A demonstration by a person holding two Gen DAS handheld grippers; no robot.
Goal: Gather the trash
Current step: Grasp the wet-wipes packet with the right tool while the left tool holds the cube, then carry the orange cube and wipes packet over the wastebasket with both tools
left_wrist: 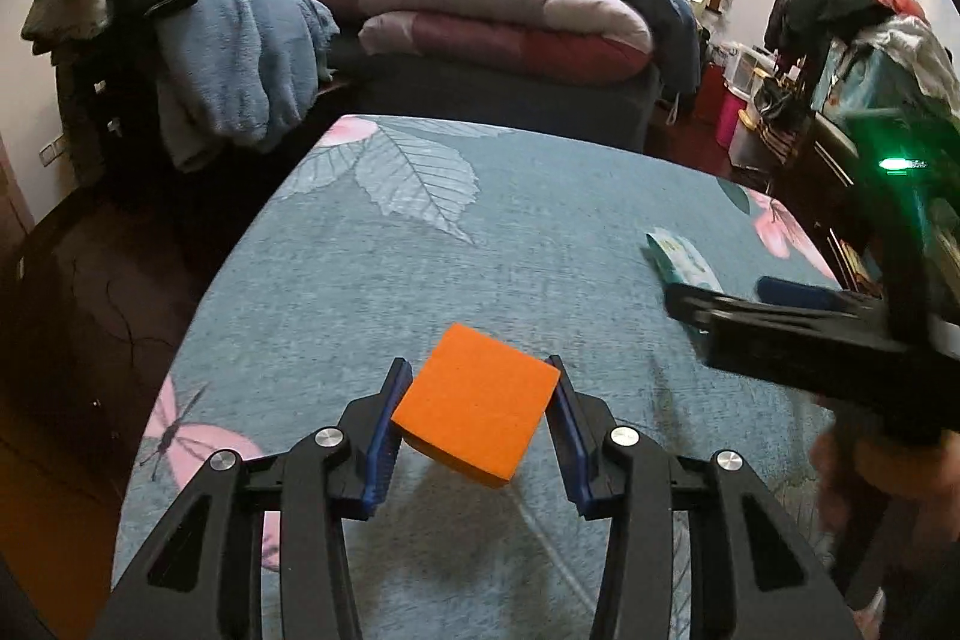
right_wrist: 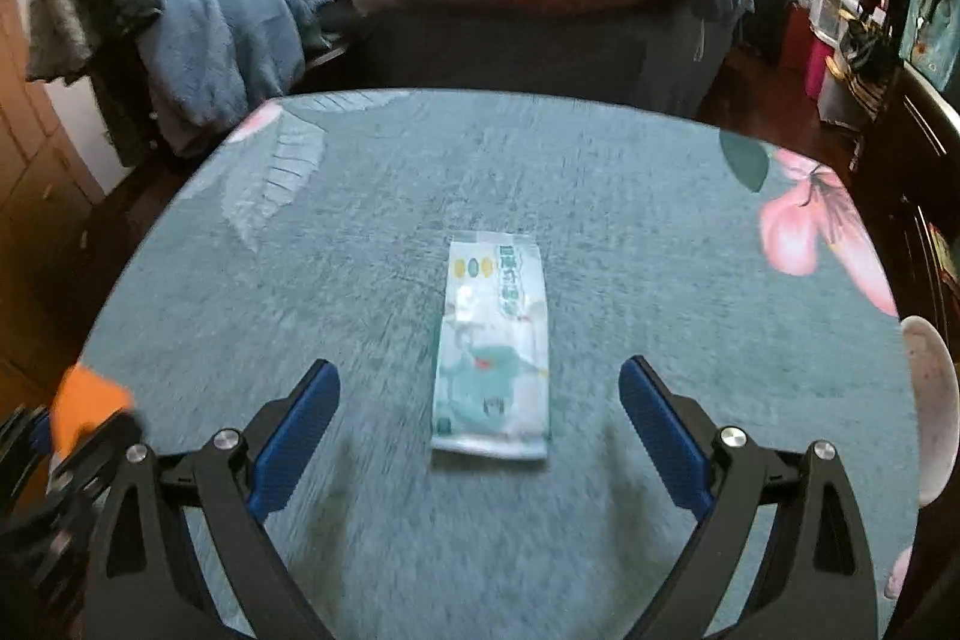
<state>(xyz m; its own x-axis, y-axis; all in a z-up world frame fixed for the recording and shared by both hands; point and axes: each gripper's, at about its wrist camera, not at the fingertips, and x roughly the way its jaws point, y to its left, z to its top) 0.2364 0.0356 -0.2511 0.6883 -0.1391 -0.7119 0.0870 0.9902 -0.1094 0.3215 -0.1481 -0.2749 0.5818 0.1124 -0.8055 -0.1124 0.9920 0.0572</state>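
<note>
We note the left gripper (left_wrist: pixel 477 403) clamped on an orange foam block (left_wrist: pixel 474 400): both blue fingers (left_wrist: pixel 384 436) press against its opposite sides, and the block is lifted clear of the desk (left_wrist: pixel 540 232), tilted, casting a shadow on the cloth beneath it. The desk is covered in a grey-blue cloth printed with pale leaves and pink flowers. In the right wrist view the right gripper (right_wrist: pixel 480 400) has its fingers (right_wrist: pixel 294 436) spread wide apart with nothing between the pads; it hangs above the cloth, pointing down at a flat white-and-green packet (right_wrist: pixel 492 346). This packet lies on the desk near the middle, lengthwise away from us, its near end roughly level with the fingertips and not touched by either of them. The view is blurred, so we cannot read the print on it. From the left wrist view the same packet (left_wrist: pixel 681 259) sits to the right of the orange block and farther away, partly hidden behind the right gripper's black body. At the far right edge of the desk we see part of a pale rounded object (right_wrist: pixel 930 400), which we cannot identify. Beyond the desk stands a bed (left_wrist: pixel 510 88) stacked with folded quilts (left_wrist: pixel 498 22), and clothing (left_wrist: pixel 228 58) is heaped at the far left.
</note>
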